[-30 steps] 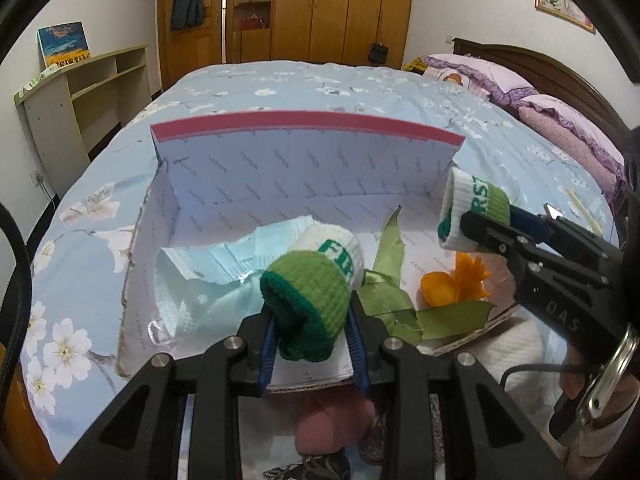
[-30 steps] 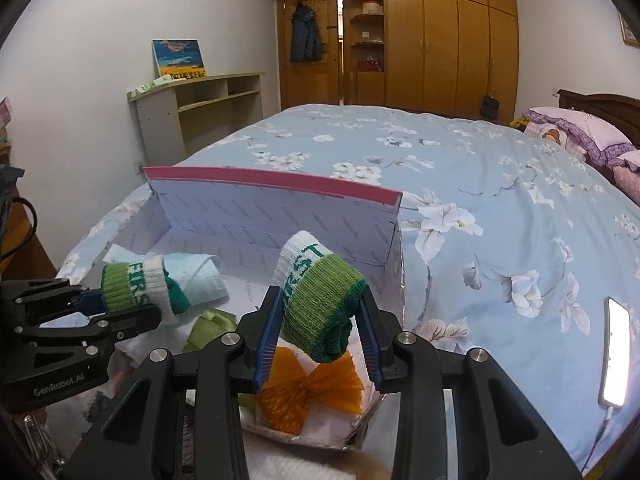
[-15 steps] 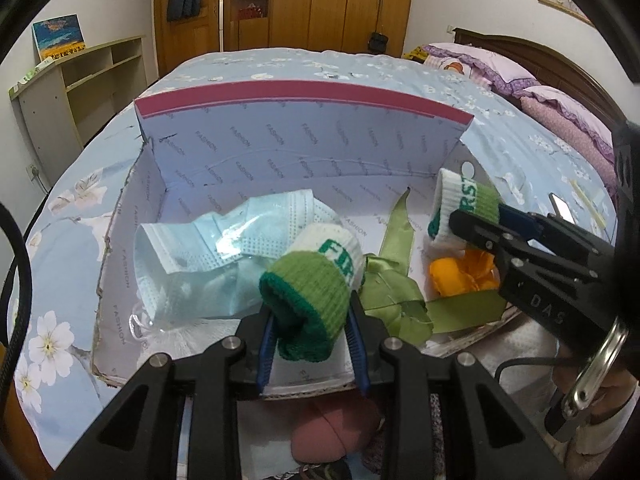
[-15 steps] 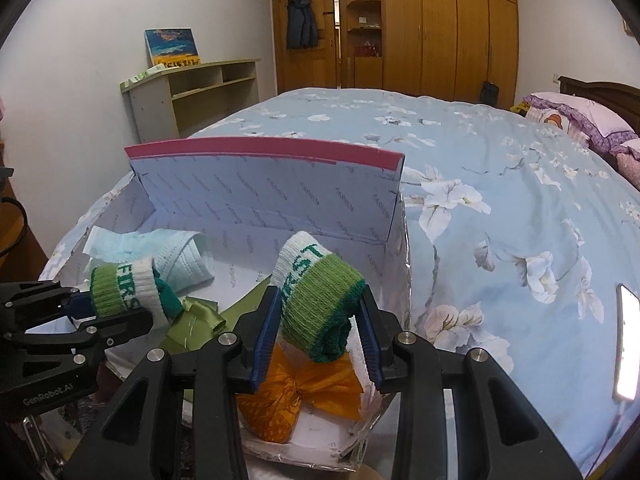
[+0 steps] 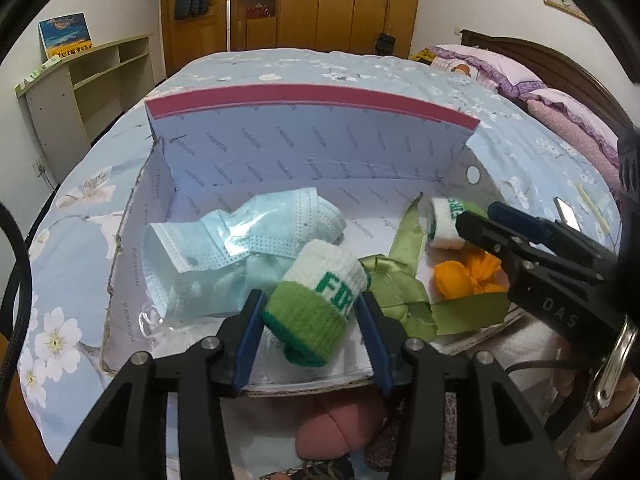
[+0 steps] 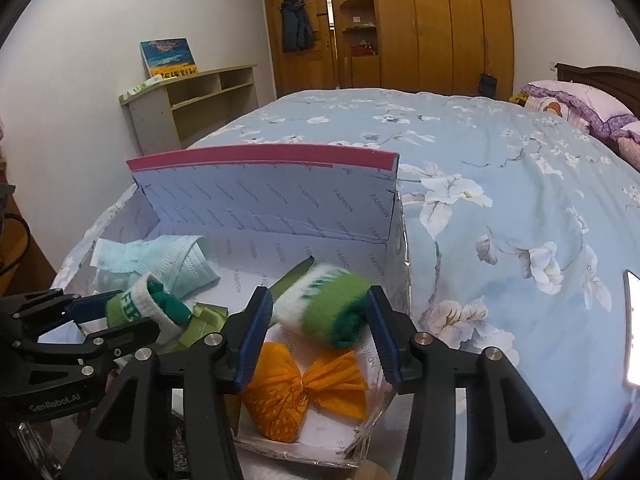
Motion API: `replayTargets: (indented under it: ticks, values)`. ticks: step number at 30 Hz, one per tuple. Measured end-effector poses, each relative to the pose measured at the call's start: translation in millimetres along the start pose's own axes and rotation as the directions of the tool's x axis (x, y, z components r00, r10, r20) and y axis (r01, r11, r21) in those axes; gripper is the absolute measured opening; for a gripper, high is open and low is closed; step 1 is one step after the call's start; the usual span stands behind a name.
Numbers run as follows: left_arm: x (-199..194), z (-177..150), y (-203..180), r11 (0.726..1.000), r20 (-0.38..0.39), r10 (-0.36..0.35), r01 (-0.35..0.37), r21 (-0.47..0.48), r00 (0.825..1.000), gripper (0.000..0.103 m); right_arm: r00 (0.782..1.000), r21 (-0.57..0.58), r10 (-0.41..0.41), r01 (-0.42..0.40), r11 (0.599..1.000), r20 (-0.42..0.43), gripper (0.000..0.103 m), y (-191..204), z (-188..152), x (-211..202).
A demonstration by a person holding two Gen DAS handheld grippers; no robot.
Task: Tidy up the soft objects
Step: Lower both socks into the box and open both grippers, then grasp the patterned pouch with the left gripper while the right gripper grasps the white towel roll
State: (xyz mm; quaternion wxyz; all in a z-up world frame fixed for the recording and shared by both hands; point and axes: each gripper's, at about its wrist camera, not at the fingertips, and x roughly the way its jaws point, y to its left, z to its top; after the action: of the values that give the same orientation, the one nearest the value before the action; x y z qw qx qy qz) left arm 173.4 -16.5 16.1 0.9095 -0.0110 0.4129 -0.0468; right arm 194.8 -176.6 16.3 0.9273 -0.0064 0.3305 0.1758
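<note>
A rolled green-and-white sock (image 5: 316, 308) sits between the pads of my left gripper (image 5: 310, 298), over the front of an open cardboard box with a pink rim (image 5: 312, 98). The jaws are opening, but the sock still hangs crisp between them. My right gripper (image 6: 318, 294) is also opening. Its matching sock (image 6: 324, 308) is blurred, tipped sideways and loose between the pads, above an orange bow (image 6: 304, 384). The right wrist view shows the left gripper (image 6: 138, 312) at the left. In the left wrist view the right gripper (image 5: 478, 216) is at the right.
Inside the box lie crumpled blue face masks (image 5: 240, 236) and a green ribbon (image 5: 400, 280). The box rests on a bed with a blue floral cover (image 6: 500, 200). A lit phone (image 6: 632, 328) lies to the right. A shelf unit (image 6: 192, 104) stands by the left wall.
Both grippers came closer to the box and both pairs of jaws have widened. The right sock has tipped over and blurred; the left sock has swelled but stayed in place.
</note>
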Motion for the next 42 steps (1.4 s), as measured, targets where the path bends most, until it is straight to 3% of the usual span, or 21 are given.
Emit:
replayTargets:
  ticks: [26, 42]
  values:
    - [-59, -13, -8, 0.999, 0.072, -0.03, 0.029, 0.019, 0.997, 0.05, 0.998, 0.003, 0.007, -0.007, 1.0, 0.068, 0.053, 11, -10, -54]
    - [-80, -33, -9, 0.998, 0.064, -0.066, 0.065, 0.018, 0.996, 0.05, 0.997, 0.002, 0.014, -0.015, 1.0, 0.069, 0.053, 23, -30, -86]
